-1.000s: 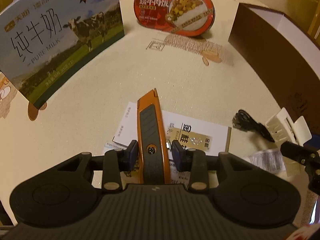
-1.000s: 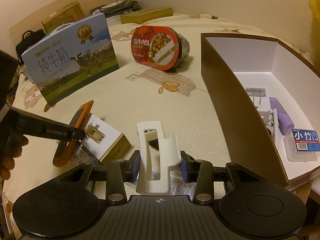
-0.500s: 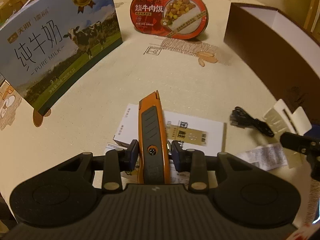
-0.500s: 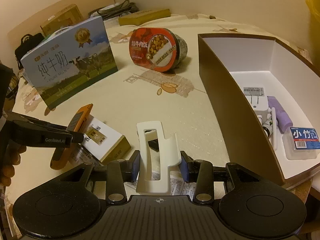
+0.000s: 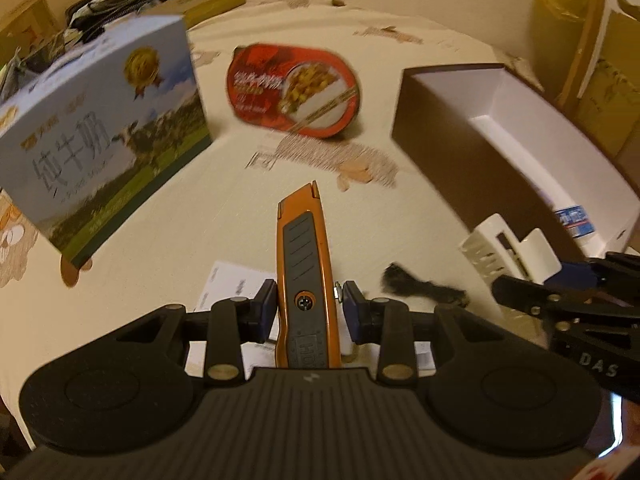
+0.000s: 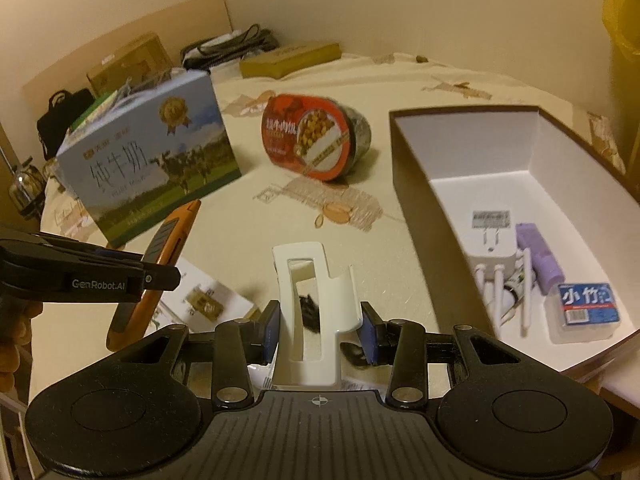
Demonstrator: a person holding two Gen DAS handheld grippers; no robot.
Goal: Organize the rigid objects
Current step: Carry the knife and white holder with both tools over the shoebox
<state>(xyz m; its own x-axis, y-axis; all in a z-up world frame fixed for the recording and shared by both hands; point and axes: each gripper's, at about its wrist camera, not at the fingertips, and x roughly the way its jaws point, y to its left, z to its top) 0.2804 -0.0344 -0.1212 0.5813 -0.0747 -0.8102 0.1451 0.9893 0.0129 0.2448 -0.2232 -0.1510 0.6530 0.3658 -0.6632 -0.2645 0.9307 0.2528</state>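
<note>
The brown box (image 6: 412, 200) with white inside stands open on the right of the table (image 6: 248, 232), and it is the largest thing at hand. On its floor lie a white plug adapter (image 6: 490, 240), a purple object (image 6: 538, 254) just beside it, and a small clear case with a blue label (image 6: 586, 306) near the front wall. Across the table stands the blue milk carton (image 6: 160, 160), upright, and between it and the box a red-lidded meal tub (image 6: 312, 142) lies on its side. A flat white and gold packet (image 6: 204, 298) and a black cable (image 5: 420, 288) rest on the cloth below the tools.

The left gripper (image 5: 308, 308) is clamped narrowly on an orange and grey utility knife (image 5: 305, 264), held clear above the table with its nose pointing away toward the tub. The right gripper (image 6: 318, 330) pinches a white plastic holder (image 6: 310, 304) by its sides, also lifted off the cloth, left of the box's near corner. The two held things are well apart.
</note>
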